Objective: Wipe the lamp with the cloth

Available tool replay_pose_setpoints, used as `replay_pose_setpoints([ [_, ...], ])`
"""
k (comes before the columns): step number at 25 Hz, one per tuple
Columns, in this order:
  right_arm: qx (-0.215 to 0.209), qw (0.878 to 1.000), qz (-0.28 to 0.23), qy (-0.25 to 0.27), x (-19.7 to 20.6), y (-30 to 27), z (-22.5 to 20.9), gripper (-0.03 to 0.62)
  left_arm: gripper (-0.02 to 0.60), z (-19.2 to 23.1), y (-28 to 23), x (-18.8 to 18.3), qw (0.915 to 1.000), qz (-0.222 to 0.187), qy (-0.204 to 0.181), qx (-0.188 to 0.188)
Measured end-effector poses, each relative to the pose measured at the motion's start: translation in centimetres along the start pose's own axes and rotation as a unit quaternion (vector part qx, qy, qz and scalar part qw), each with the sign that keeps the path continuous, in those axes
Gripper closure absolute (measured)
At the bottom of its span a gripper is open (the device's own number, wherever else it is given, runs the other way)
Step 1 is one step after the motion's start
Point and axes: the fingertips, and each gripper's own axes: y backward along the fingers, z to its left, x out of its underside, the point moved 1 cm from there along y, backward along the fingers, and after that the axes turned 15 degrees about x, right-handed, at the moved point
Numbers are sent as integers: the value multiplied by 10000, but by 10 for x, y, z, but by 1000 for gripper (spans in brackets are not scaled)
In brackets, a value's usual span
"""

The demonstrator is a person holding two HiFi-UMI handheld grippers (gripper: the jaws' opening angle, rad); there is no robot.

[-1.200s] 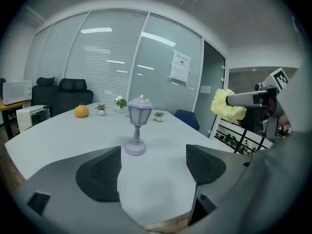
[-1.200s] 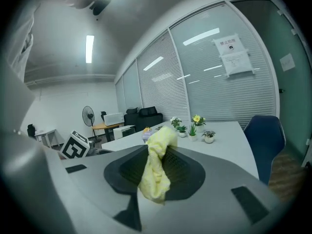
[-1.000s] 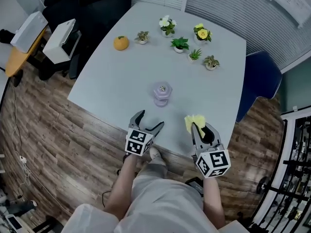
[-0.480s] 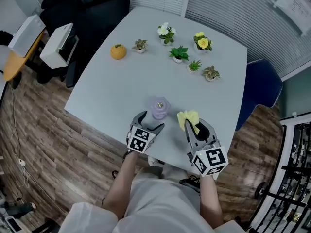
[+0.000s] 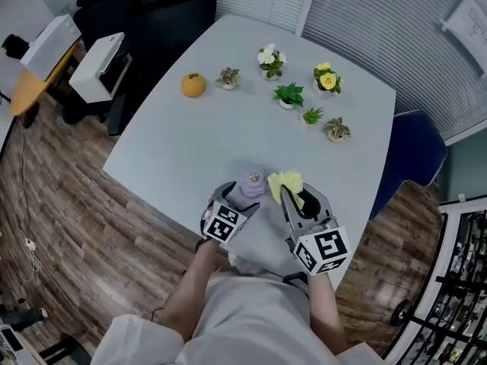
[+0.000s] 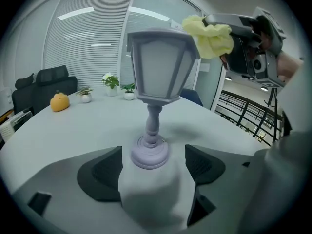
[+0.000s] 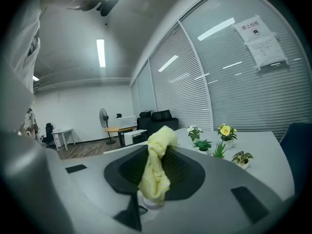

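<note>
This is an office. A big pale desk (image 5: 198,143) stands on wood-plank flooring (image 5: 68,226), with black swivel chairs (image 5: 163,14) at its far left and a blue chair (image 5: 411,154) at its right. Slatted blinds (image 5: 365,21) cover the glazed partition walls, one bearing a paper notice (image 7: 258,35). A white printer (image 5: 103,65) sits on a side table (image 5: 30,90) at the left. Strip lights (image 7: 101,52) line the ceiling, and a pedestal fan (image 7: 103,117) stands far off.

head cam: over person, steep down, far, whole table (image 5: 175,150) in frame | L grip cam: low by tabletop, faces lamp (image 6: 158,72) close, blinds (image 6: 83,48) behind | R grip cam: along jaws, cloth (image 7: 157,169) v. close mid-frame | shared all 3: cloth, potted plants (image 5: 288,94)
</note>
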Motion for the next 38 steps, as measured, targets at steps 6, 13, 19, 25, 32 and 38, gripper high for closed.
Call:
replay_pose_setpoints([
  [6, -224, 9997, -16, 65, -1, -18, 6, 502, 201, 9, -6, -4, 10000, 27, -20, -93],
  [13, -431, 9990, -80, 60, -1, -31, 16, 502, 201, 10, -13, -4, 9997, 137, -192, -69],
  [19, -589, 9982, -90, -84, 0, -39, 17, 502, 202, 10, -19, -6, 9989, 238, -386, -145],
  [25, -842, 9963, -158, -69, -2, -46, 28, 502, 204, 12, -21, -4, 9980, 342, -458, -287],
  [32, -883, 9960, 99, 76, 10, -59, 30, 502, 231, 12, -23, -2, 9973, 492, -512, -189],
  [38, -903, 9950, 309, 301, 20, -67, 36, 503, 239, 11, -21, -1, 9972, 476, -554, -186],
])
